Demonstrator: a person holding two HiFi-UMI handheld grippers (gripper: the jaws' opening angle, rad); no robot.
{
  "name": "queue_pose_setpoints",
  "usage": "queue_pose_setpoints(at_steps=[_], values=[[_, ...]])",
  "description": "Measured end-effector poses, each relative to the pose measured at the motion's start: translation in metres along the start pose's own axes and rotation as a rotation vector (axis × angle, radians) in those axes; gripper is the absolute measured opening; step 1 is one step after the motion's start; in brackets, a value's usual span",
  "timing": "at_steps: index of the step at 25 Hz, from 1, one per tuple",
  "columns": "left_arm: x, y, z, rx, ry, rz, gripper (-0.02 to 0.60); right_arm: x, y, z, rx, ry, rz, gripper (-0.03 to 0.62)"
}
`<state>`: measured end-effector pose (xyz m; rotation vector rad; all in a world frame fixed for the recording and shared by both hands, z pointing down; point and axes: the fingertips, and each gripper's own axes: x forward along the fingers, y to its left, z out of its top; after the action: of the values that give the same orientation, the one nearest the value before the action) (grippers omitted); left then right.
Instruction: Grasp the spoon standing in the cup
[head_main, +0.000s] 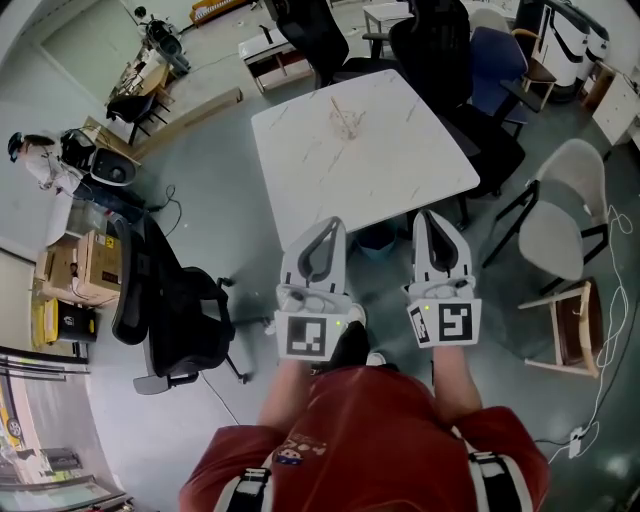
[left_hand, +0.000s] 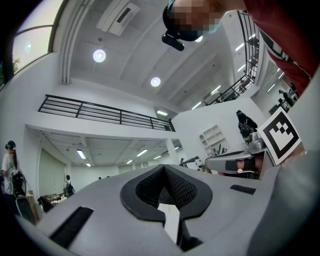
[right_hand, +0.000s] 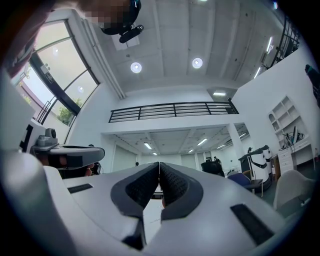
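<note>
In the head view a clear cup (head_main: 346, 124) stands near the far middle of a white marble-look table (head_main: 400, 170), with a pale spoon (head_main: 339, 107) upright in it. My left gripper (head_main: 331, 226) and right gripper (head_main: 427, 216) are held side by side close to my body, at the table's near edge and well short of the cup. Both have their jaws together with nothing between them. The left gripper view shows the left gripper (left_hand: 164, 168) tilted up at the ceiling, and the right gripper view shows the right gripper (right_hand: 159, 164) the same way. Neither shows the cup.
A black office chair (head_main: 165, 310) stands on the floor to my left. More dark chairs (head_main: 440, 50) crowd the table's far side. A white chair (head_main: 565, 215) and a wooden stool (head_main: 575, 325) are at the right. Cardboard boxes (head_main: 75, 270) and a person (head_main: 35, 160) are at far left.
</note>
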<state>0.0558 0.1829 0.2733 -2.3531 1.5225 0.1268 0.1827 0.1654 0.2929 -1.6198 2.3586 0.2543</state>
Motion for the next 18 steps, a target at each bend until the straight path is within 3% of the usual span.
queue_pose_setpoints(at_steps=[8, 12, 15, 18], values=[[0.022, 0.04, -0.025, -0.031, -0.005, 0.033, 0.009, 0.048, 0.011, -0.023, -0.044, 0.036, 0.03, 0.014], [0.039, 0.066, -0.039, 0.075, 0.042, 0.01, 0.009, 0.084, 0.019, -0.031, -0.026, 0.027, 0.045, 0.014], [0.055, 0.091, -0.046, -0.024, 0.009, 0.059, 0.009, 0.112, 0.025, -0.04, -0.031, 0.03, 0.054, 0.014], [0.07, 0.113, -0.055, -0.032, 0.008, 0.063, 0.009, 0.138, 0.029, -0.05, -0.044, 0.045, 0.061, 0.014]])
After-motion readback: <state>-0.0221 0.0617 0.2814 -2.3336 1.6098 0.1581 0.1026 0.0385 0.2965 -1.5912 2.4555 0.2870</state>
